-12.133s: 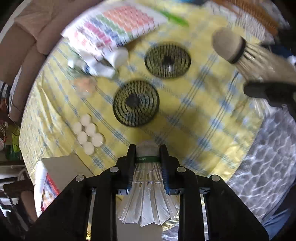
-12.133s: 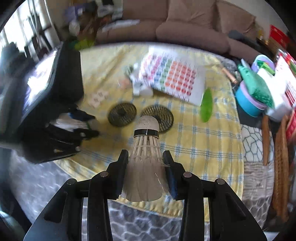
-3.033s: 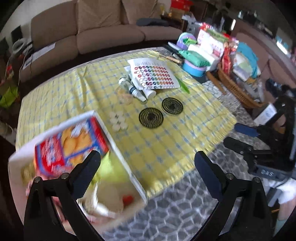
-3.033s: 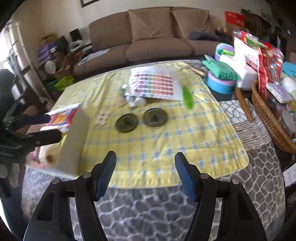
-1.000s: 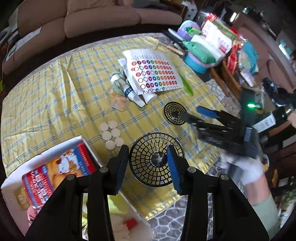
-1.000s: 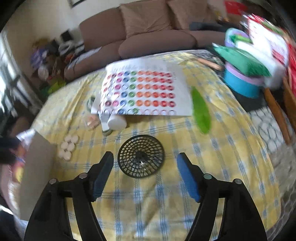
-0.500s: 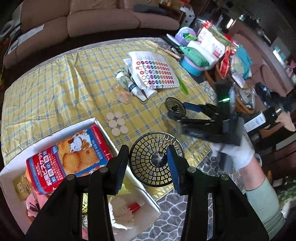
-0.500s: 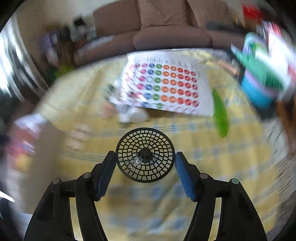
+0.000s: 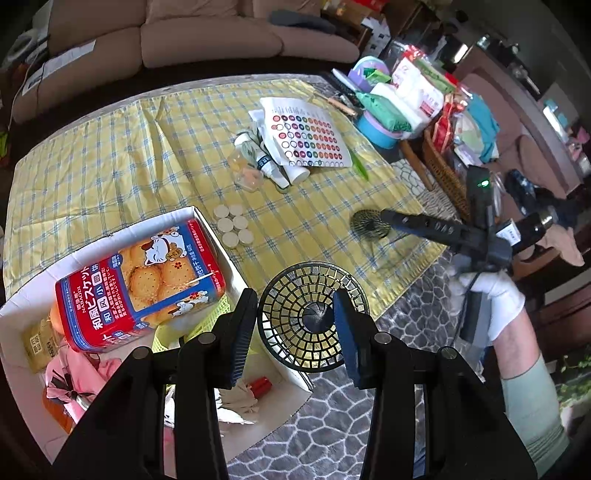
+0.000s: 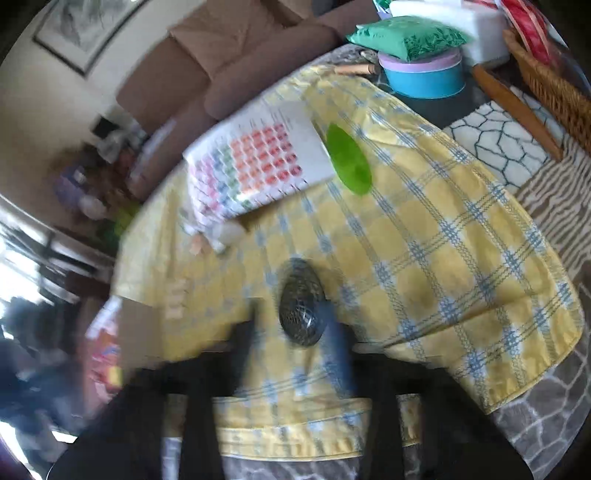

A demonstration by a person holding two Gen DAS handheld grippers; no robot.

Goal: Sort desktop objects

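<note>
Since a second ago the right gripper (image 10: 295, 332) has just closed on the second disc (image 10: 301, 302), now tilted. The left gripper (image 9: 295, 325) grips its disc (image 9: 312, 317) above the box (image 9: 218, 236); releasing it inside looks next.

Bright daylight; right view motion-blurred, fisheye-warped.

A cloth (image 9: 110, 155) covers the table, with a sofa (image 9: 192, 33) behind it. A box (image 9: 236, 266) hangs over the cloth's near edge; a biscuit tin (image 9: 140, 280) lies in it. Just beyond the box, six discs (image 9: 233, 225) sit clustered on the cloth. Farther back, tubes (image 9: 269, 166) lie beside and partly under a sticker sheet (image 9: 306, 136), with a leaf (image 9: 358, 166) at the sheet's right edge. Right of the cloth stand a tub (image 9: 376, 125) and a basket (image 9: 443, 170). One mesh cup (image 9: 314, 321) is held above the box's right corner between the left gripper (image 9: 295, 332) pads. A second cup (image 9: 369, 225) is at the right gripper (image 9: 402, 221) tips near the cloth's right edge.
</note>
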